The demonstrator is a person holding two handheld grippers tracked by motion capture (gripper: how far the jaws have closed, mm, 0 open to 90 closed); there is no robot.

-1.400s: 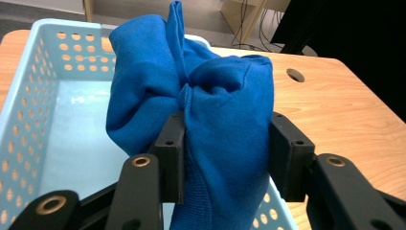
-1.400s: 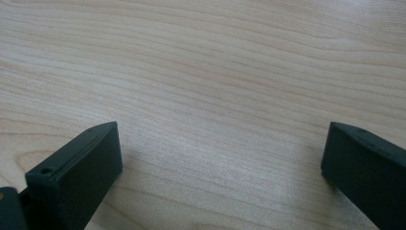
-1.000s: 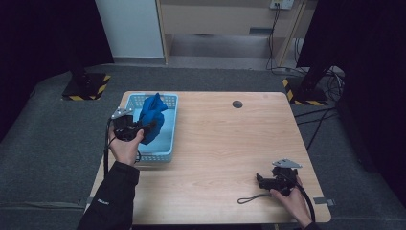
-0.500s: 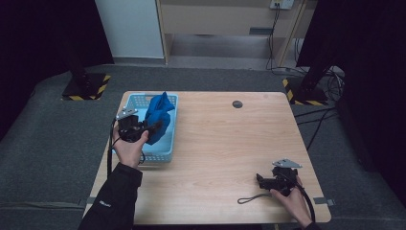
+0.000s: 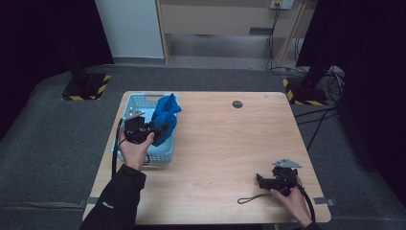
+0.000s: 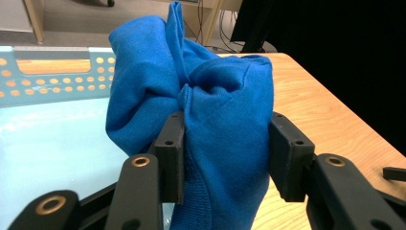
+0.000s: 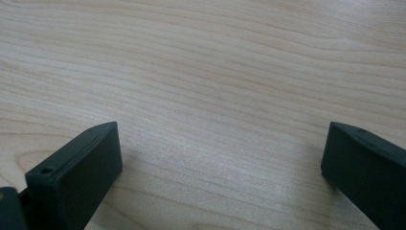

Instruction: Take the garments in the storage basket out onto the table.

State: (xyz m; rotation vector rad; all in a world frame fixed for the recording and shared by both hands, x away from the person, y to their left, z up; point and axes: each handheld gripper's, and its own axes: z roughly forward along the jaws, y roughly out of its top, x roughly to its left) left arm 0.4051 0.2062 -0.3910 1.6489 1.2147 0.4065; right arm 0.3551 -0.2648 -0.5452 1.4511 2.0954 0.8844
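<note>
From the high view, the left gripper (image 5: 160, 129) holds a blue cloth (image 5: 165, 115) bunched above the light-blue basket (image 5: 139, 101), nearer the basket's right wall than a second ago; emptying looks begun, not finished. The left gripper view shows both jaws pinching the cloth's fold. In the right gripper view, the right gripper (image 7: 220, 167) rests spread wide over bare table (image 7: 215, 72).

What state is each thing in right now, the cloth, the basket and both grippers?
Cloth: bunched, lifted above the basket, pinched between the left jaws.
Basket: upright on the table's left edge.
Left gripper: shut on the cloth.
Right gripper: open, low over bare table.
</note>
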